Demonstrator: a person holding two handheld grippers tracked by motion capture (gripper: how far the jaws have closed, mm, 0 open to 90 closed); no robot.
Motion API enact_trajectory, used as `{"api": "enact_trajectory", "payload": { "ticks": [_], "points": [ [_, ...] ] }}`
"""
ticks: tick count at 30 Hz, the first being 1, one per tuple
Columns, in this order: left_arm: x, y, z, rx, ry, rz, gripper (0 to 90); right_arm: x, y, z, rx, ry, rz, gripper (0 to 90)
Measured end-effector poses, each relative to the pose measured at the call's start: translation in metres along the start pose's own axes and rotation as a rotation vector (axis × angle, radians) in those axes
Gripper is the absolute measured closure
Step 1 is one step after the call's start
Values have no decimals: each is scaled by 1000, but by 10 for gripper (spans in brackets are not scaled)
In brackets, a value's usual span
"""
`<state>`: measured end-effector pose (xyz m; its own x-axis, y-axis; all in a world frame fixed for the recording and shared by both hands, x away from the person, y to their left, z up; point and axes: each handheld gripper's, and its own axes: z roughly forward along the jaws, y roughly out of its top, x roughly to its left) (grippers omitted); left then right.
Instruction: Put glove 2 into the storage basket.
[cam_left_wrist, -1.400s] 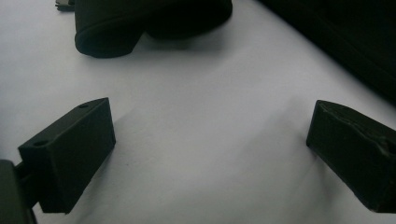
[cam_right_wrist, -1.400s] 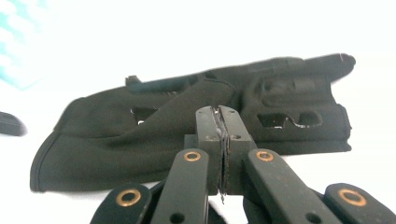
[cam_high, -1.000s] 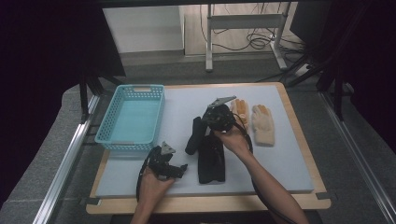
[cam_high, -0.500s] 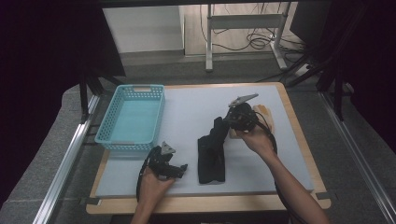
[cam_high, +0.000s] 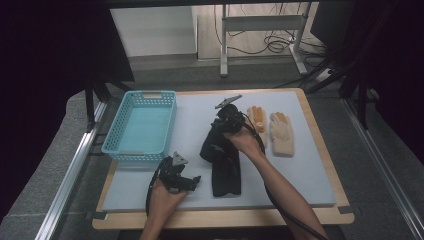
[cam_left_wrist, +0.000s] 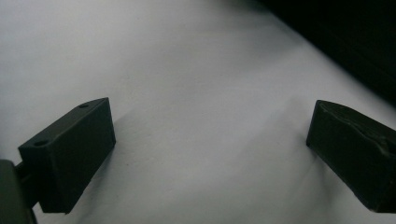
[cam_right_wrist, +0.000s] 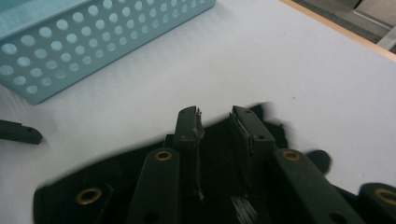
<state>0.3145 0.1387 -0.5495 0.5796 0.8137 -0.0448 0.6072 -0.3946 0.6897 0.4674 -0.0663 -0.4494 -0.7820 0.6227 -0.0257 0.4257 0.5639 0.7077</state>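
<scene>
Right gripper view, black glove (cam_right_wrist: 140, 186) beneath parted fingers (cam_right_wrist: 189, 126)

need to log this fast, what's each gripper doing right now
Left gripper: open, nothing between its jaws.
Right gripper: jaws have just been opening, now slightly apart above the black gloves, gripping nothing.

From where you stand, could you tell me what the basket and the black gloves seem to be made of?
The turquoise basket looks like moulded plastic with a smooth matt finish: its walls carry even rows of round holes. The black gloves look like soft knit or fabric, lying limp and creased, with no shine; the exact fibre cannot be told.
</scene>
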Motion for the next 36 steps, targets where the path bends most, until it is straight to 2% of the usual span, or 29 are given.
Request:
{"api": "enact_trajectory", "payload": {
  "ticks": [4,7,9,11,12,14,15,16,17,18,19,20,21,23,28,31,36],
  "points": [
    [0,0,0,2,1,-3,15,-9,-7,0,-5,15,30,654],
    [0,0,0,3,1,-3,15,-13,-18,6,-2,37,52,608],
    [0,0,0,4,1,-4,15,-13,-27,20,15,47,49,529],
    [-1,0,0,1,0,-6,15,-12,-29,25,12,51,54,497],
    [0,0,0,3,1,-4,15,-10,-31,37,15,69,64,440],
    [0,0,0,3,1,-4,15,-9,-33,43,20,64,63,421],
    [0,0,0,1,2,-4,15,-5,-37,55,55,42,35,418],
    [0,0,0,1,2,-4,15,-5,-37,55,55,42,35,418],
    [-1,0,0,1,-1,-7,15,-3,-39,60,71,22,10,450],
    [-1,0,0,1,-1,-7,15,0,-41,63,65,10,-2,515],
    [-1,0,0,1,-1,-8,15,0,-43,64,52,59,38,686],
    [-1,0,0,2,-1,-7,15,1,-43,64,51,55,48,743],
    [-1,0,0,2,-1,-7,15,1,-43,64,51,55,48,743],
    [-1,0,0,2,-1,-6,15,1,-42,63,59,43,44,819],
    [0,0,0,2,0,-5,15,2,-38,60,74,43,35,869],
    [0,0,0,4,1,-3,15,-3,-36,51,52,68,51,869],
    [0,0,0,4,1,-3,15,-2,-29,30,9,96,44,869]
  ]
}}
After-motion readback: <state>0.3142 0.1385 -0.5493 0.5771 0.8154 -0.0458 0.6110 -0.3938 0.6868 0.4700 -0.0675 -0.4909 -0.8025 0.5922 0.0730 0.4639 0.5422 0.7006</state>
